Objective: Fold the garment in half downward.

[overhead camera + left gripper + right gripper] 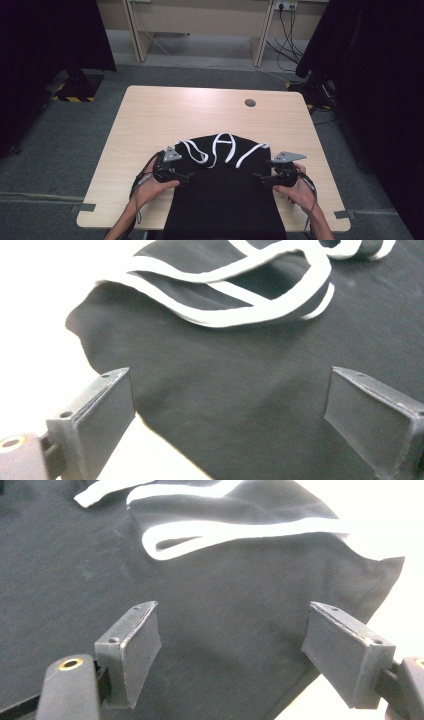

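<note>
Looking at this, the black garment (225, 195) lies flat at the table's (150, 115) near edge, soft and floppy, white straps (220, 147) loose on top. Both grippers, left (186, 176) and right (257, 176), are wide open, holding nothing; I'd pinch the side hems.

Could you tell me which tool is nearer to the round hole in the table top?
The right. The right tool sits at the black garment's right edge, almost straight below the hole in the high view; the left tool sits at the garment's left edge, farther across.
</note>
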`<state>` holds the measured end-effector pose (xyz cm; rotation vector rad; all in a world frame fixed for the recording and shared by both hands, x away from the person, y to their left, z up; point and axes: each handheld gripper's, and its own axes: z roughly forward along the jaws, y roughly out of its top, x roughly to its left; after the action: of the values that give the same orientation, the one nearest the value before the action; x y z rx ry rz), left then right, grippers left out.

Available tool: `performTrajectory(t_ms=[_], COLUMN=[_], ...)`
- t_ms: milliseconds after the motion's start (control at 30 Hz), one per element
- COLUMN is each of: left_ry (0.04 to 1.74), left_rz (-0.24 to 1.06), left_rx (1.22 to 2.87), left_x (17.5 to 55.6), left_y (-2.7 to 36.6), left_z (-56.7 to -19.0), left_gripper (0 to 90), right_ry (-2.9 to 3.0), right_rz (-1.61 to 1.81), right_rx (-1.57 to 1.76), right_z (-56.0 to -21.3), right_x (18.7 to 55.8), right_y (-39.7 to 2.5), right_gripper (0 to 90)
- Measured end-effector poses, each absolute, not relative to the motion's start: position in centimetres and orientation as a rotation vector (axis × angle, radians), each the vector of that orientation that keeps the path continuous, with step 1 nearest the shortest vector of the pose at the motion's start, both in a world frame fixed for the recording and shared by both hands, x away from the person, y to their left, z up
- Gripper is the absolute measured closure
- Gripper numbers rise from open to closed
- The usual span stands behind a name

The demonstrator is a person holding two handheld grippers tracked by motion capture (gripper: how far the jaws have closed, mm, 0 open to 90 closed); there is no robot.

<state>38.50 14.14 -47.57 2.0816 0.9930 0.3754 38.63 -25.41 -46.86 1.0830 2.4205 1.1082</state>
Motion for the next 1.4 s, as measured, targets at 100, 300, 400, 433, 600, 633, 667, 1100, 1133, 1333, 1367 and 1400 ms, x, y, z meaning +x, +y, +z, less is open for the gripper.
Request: performTrajectory(t_ms=[100, 300, 400, 433, 600, 633, 667, 1100, 1133, 1333, 1367, 1400], left_ry=[1.024, 1.074, 1.094, 1.1, 1.14, 1.158, 1.174, 1.272, 1.245, 1.147, 1.132, 1.126], left_rz=[0.369, 0.362, 0.358, 0.356, 0.332, 0.329, 0.329, 0.368, 0.41, 0.413, 0.406, 0.398], left_rx=[2.051, 2.013, 2.016, 2.018, 2.037, 2.04, 2.034, 2.113, 2.147, 2.152, 2.152, 2.142], left_x=[39.1, 41.3, 42.5, 43.0, 45.4, 46.0, 46.4, 48.7, 48.4, 47.1, 47.1, 47.1], left_y=[15.0, 15.2, 15.0, 15.0, 14.8, 14.8, 14.9, 13.6, 13.5, 12.9, 12.9, 12.9], left_z=[-47.1, -46.2, -45.7, -45.6, -46.0, -46.1, -46.2, -47.2, -47.4, -47.0, -47.0, -47.0], left_gripper=[4.9, 4.4, 4.4, 4.4, 4.2, 4.2, 4.2, 6.4, 6.4, 36.2, 40.8, 46.3], right_ry=[2.393, 2.352, 2.33, 2.317, 2.314, 2.319, 2.327, 2.376, 2.374, 2.385, 2.391, 2.4], right_rz=[1.1, 1.126, 1.101, 1.083, 1.045, 1.03, 1.015, 0.923, 0.927, 0.954, 0.958, 0.964], right_rx=[1.09, 1.126, 1.139, 1.135, 1.157, 1.159, 1.17, 1.229, 1.232, 1.186, 1.176, 1.166], right_z=[-46.5, -45.3, -44.8, -44.6, -44.5, -44.6, -44.8, -47.0, -47.0, -46.9, -46.9, -46.9], right_x=[39.3, 41.2, 42.7, 43.1, 45.4, 45.8, 46.3, 49.0, 48.9, 48.1, 48.0, 48.0], right_y=[-25.4, -25.1, -25.0, -25.0, -24.8, -24.7, -24.7, -24.0, -24.0, -24.2, -24.2, -24.2], right_gripper=[22.9, 22.9, 22.8, 22.8, 22.4, 22.3, 22.3, 24.9, 25.8, 45.3, 50.4, 55.5])
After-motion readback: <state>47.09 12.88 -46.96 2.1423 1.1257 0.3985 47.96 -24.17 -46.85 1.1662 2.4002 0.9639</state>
